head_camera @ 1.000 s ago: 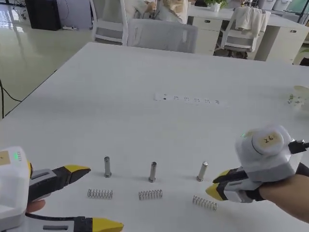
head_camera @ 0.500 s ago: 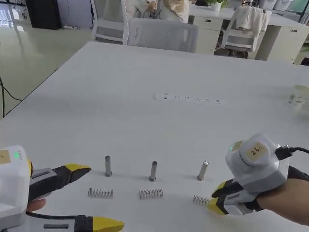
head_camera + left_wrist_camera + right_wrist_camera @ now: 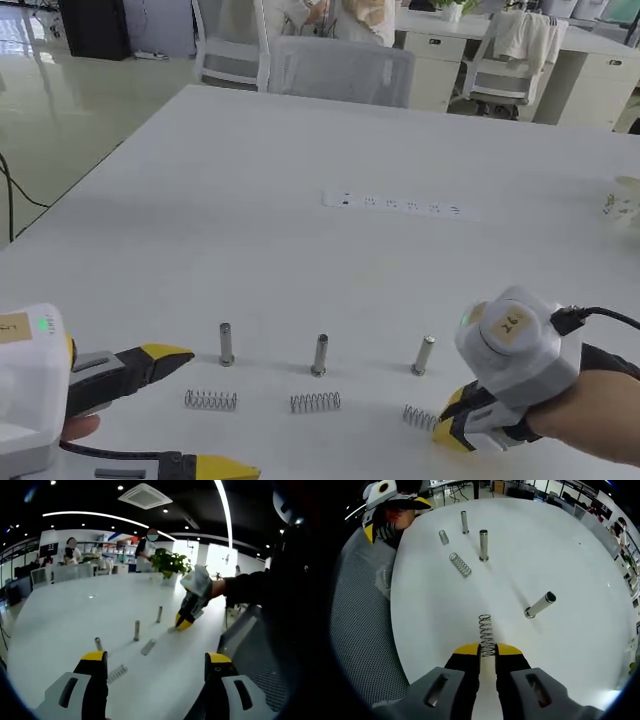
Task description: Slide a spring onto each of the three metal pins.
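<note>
While the right gripper (image 3: 487, 649) pinches a spring (image 3: 485, 627) by the near table (image 3: 560, 545) edge, we see the left gripper (image 3: 155, 656) gaping, empty.

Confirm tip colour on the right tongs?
Yellow tips on the right tongs, dark behind, pinching the spring; right gripper view shows it best.

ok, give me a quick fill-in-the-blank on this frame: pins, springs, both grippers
The white table carries ___ upright metal pins.
Three springs lie flat in front of them, and ___ is on a pin yet.
The right hand-held gripper is shut on the end of one ___.
The left hand-held gripper is ___ and holds nothing.
Missing words: three; none; spring; open.
</note>
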A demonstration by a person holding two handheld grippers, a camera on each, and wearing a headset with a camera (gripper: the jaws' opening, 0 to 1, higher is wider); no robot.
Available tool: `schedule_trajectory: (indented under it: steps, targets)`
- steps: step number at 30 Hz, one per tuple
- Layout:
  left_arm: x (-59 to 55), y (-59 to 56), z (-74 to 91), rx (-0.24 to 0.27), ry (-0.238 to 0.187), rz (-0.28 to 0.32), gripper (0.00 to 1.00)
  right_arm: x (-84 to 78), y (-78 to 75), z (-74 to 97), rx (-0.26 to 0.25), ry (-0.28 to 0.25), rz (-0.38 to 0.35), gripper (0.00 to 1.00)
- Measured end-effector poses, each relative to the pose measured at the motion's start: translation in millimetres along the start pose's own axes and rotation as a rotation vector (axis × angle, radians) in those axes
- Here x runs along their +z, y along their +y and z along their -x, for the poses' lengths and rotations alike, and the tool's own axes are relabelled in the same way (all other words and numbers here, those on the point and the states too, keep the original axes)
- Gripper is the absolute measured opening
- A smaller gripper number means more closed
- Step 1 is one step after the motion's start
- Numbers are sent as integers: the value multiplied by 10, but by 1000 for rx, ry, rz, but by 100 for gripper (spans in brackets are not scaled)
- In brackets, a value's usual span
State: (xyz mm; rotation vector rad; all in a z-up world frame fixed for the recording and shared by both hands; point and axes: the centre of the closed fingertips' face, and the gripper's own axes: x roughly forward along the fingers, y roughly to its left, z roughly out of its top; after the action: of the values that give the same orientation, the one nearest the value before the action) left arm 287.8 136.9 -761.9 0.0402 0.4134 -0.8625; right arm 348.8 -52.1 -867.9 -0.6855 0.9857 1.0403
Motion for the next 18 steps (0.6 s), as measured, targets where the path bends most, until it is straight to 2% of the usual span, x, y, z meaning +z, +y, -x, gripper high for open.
schedule_trajectory:
  steps: [8,18]
  targets:
    - [-20,-33,-22,-18,14,-11,75,12,9,6,4,-5,-8,7]
    - [-21,-92,-117,-70,48,-51,71,237,125,191,9,-40,28,7]
